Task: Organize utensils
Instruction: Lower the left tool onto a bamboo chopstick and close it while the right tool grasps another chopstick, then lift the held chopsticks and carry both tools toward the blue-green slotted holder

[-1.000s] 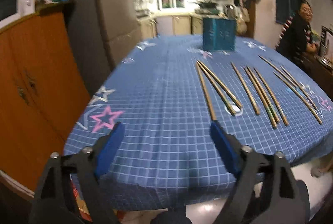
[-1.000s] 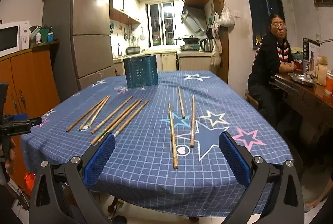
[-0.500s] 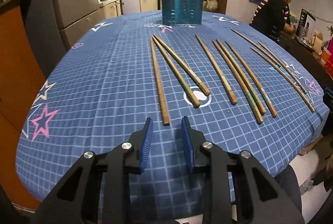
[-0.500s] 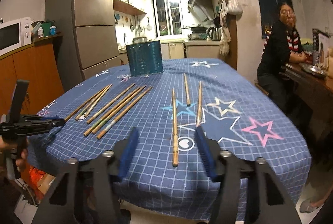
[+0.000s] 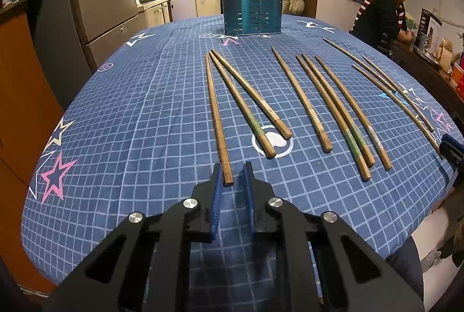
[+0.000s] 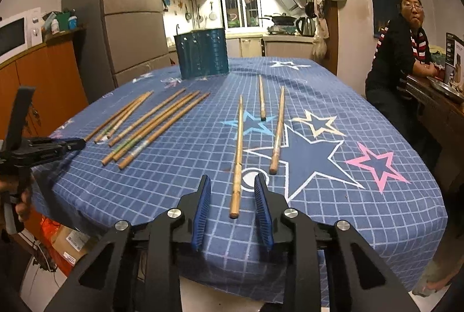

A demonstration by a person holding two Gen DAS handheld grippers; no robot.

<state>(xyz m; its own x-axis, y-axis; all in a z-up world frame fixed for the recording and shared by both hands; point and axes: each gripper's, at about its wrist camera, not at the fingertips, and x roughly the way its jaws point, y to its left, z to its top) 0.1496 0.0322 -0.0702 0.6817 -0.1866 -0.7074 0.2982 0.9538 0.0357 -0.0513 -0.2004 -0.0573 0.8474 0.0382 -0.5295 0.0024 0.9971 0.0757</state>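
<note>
Several wooden chopsticks lie on a blue checked tablecloth (image 5: 121, 123). A blue slotted utensil holder (image 5: 251, 7) stands at the far end and also shows in the right wrist view (image 6: 202, 54). My left gripper (image 5: 232, 172) is nearly closed, its jaws on either side of the near end of the leftmost chopstick (image 5: 216, 117), with a small gap. My right gripper (image 6: 233, 187) is partly open, with the near end of a long chopstick (image 6: 238, 155) between its jaws, untouched. Two more chopsticks (image 6: 277, 132) lie to the right of it.
A person (image 6: 403, 50) sits at the right by a side table. A fridge (image 6: 127, 16) and an orange cabinet (image 5: 17, 97) stand on the left. The left gripper shows in the right wrist view (image 6: 43, 149) at the table's left edge.
Both grippers have moved in over the table and narrowed from wide open. The left one now brackets the leftmost chopstick's end, the right one a long chopstick's end.
</note>
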